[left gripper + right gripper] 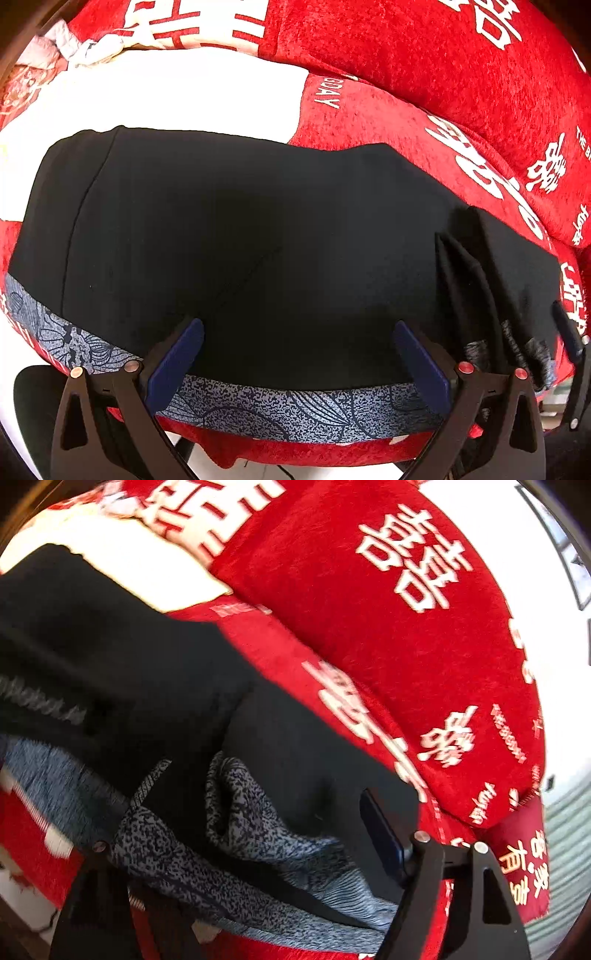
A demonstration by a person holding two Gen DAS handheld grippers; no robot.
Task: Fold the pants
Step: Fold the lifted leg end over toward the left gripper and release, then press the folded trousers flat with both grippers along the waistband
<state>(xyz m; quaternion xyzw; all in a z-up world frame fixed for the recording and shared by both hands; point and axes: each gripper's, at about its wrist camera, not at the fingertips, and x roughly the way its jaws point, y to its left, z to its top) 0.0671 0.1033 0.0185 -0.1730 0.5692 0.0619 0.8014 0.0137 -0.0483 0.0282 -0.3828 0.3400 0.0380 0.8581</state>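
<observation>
Black pants point(258, 229) with a grey-blue patterned hem band point(280, 410) lie flat across a red bed cover. My left gripper point(299, 354) is open, its blue pads point(173, 362) spread over the near hem, holding nothing. At the right the pants bunch into raised folds point(480, 280). In the right wrist view the same pants point(147, 664) are rumpled, with patterned band fabric point(251, 812) draped between my right gripper's fingers. Only the right blue pad point(380, 834) shows; the left finger is buried under cloth.
A red quilt with white characters point(443, 55) is piled behind and right of the pants, also in the right wrist view point(406, 627). A white patch of the cover point(166, 96) lies beyond the pants. The bed's near edge point(295, 454) drops off just below the hem.
</observation>
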